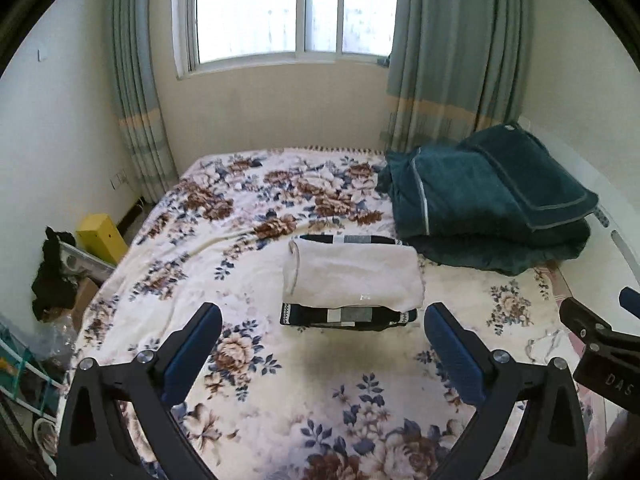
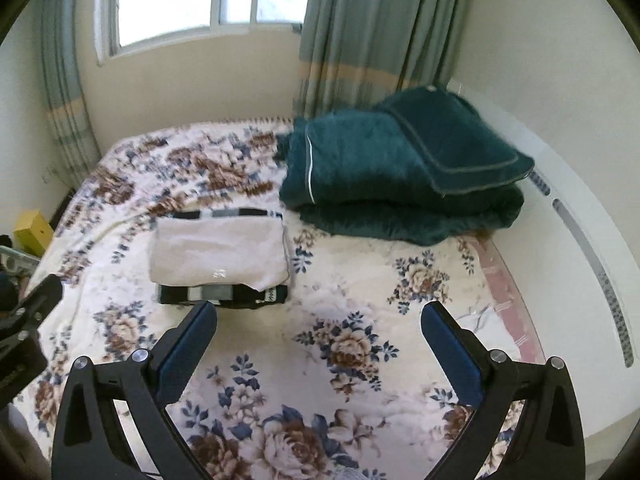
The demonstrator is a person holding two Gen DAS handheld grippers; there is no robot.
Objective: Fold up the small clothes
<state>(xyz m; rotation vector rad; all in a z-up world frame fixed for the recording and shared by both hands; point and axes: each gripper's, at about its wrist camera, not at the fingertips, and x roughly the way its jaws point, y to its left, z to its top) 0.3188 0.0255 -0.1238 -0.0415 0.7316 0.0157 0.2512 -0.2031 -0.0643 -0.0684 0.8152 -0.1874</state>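
So both grippers are held spread wide with nothing caught between the blue pads. The left gripper (image 1: 322,320) sits low in the left wrist view, and the right gripper (image 2: 318,318) is seen the same way at the bottom of its own view, jaws apart over bare bedspread.

The folded clothes are stacked mid-frame: a white folded garment (image 1: 354,276) is laid on top of a dark patterned folded piece (image 1: 348,316), whose black, white and grey edge is shown poking out front and back. In the right wrist view the same stack is placed left of centre, just above the left finger's tip. Neither gripper is touching it.

Everything is set on a floral bedspread (image 1: 248,216). A big teal blanket (image 1: 488,200) is piled at the right of the frame, near the stack but apart from it. A window (image 1: 288,8) and grey-green curtains (image 1: 452,48) are seen up top, and a yellow box (image 1: 102,238) is tucked at the left edge beside the bed.
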